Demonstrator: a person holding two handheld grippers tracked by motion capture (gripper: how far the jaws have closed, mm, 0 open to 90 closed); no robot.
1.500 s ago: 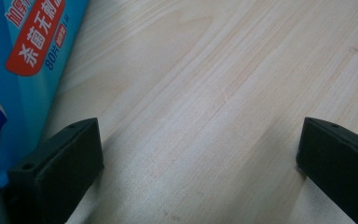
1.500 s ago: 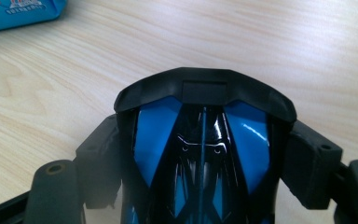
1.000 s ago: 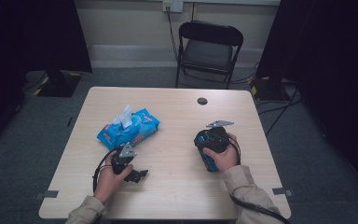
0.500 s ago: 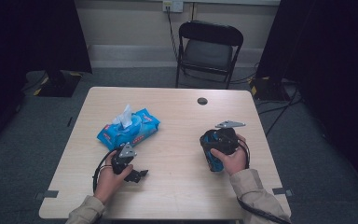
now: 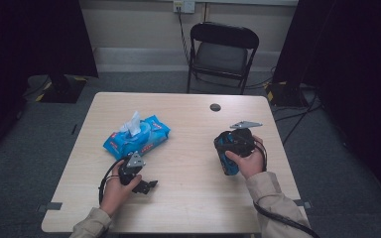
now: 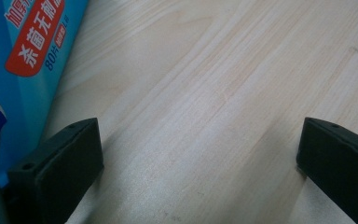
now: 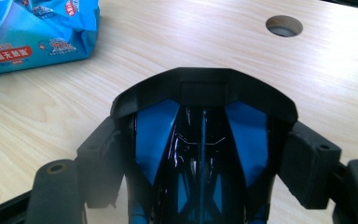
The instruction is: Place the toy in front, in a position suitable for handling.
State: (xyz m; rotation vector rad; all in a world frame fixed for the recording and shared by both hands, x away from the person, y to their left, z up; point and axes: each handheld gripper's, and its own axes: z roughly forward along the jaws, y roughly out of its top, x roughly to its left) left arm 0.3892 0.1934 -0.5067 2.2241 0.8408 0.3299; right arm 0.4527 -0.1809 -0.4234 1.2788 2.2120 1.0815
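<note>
At the left of the high view, a blue pack of wet wipes (image 5: 137, 137) was seen lying on the light wooden table (image 5: 188, 198), with a white wipe standing up out of its top. Just in front of the pack, the left gripper (image 5: 146, 186) was held low over the table by the person's left hand (image 5: 113, 191), its cable looped beside the wrist. In the left gripper view, the two black jaws were seen standing wide apart, with nothing but bare tabletop between them; the wipes pack (image 6: 18, 70) lay just beside the left jaw, and whether the two touched could not be told.

Further right, a black and blue object (image 5: 230, 148) was gripped by the right gripper (image 5: 233, 146), which was held in the person's right hand (image 5: 248, 161) above the right half of the table, well apart from the pack. In the right gripper view, that glossy black and blue object (image 7: 200, 140) was seen clamped between the jaws, a pad (image 7: 307, 163) pressed against each of its sides. Beyond it, a round cable hole (image 7: 284, 25) was seen in the tabletop near the far edge, and the pack (image 7: 32, 32) lay at the upper left. A black folding chair (image 5: 222, 54) stood behind the table.
</note>
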